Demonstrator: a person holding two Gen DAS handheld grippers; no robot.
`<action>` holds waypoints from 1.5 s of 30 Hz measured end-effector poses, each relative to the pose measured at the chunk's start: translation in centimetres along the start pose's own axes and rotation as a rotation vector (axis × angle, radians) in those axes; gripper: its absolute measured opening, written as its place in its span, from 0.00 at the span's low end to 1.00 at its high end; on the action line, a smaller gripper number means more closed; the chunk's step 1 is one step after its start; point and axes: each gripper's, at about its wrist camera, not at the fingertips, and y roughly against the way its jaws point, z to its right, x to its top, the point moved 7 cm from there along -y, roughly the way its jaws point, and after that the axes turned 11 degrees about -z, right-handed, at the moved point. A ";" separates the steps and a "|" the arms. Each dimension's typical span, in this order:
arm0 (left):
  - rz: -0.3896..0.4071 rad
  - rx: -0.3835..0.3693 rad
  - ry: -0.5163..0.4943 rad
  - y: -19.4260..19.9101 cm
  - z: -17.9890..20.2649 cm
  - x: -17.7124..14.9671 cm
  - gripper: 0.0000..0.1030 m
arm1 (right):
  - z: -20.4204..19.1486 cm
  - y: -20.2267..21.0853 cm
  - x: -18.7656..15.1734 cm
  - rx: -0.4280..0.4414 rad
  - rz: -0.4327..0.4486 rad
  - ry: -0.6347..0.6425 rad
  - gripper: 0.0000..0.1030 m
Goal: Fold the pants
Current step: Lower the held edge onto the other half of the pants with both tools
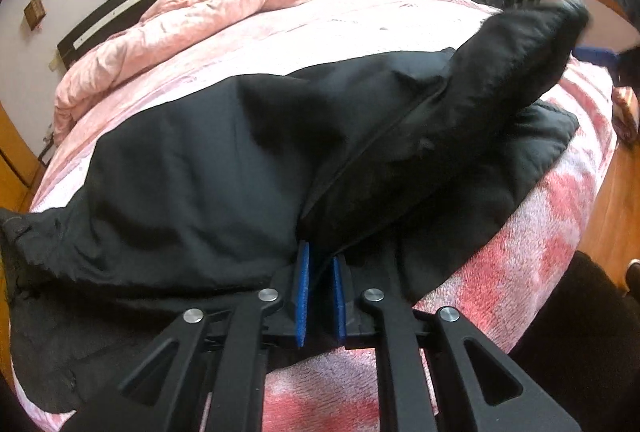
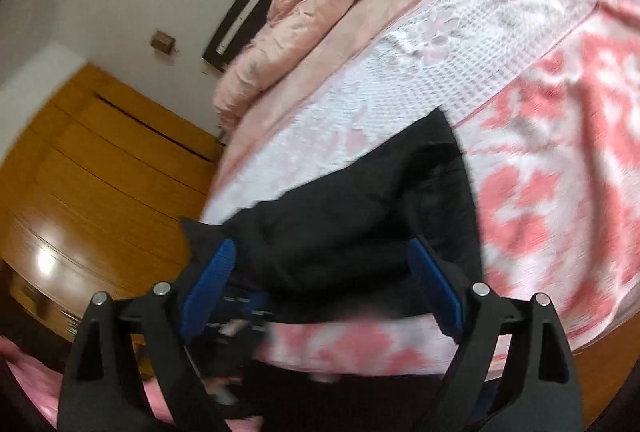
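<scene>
Black pants (image 1: 224,168) pinched in left gripper (image 1: 319,264) jaws (right gripper (image 2: 320,256) gapes wide)

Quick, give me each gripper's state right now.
Left gripper: closed, pinching an edge of the black fabric pants.
Right gripper: open, pads apart on either side of the pants; grip not confirmed.

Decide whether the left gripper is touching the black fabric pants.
Touching: in the left wrist view, the left gripper pinches a fold of the black fabric pants between its blue pads.

Black pants (image 1: 208,168) on pink-blanketed bed (image 1: 532,256)
</scene>
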 end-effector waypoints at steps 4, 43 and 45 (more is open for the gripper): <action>0.002 -0.003 0.003 0.2 0.8 -0.3 0.11 | -0.1 -3.1 0.9 -0.214 -0.082 0.019 0.75; 0.040 -0.004 0.120 -0.7 0.9 1.1 0.23 | -7.9 -12.1 2.8 -0.507 -0.164 0.331 0.40; 0.038 -0.005 0.123 -0.8 0.9 1.1 0.23 | -5.9 -14.3 2.4 -0.547 -0.232 0.288 0.37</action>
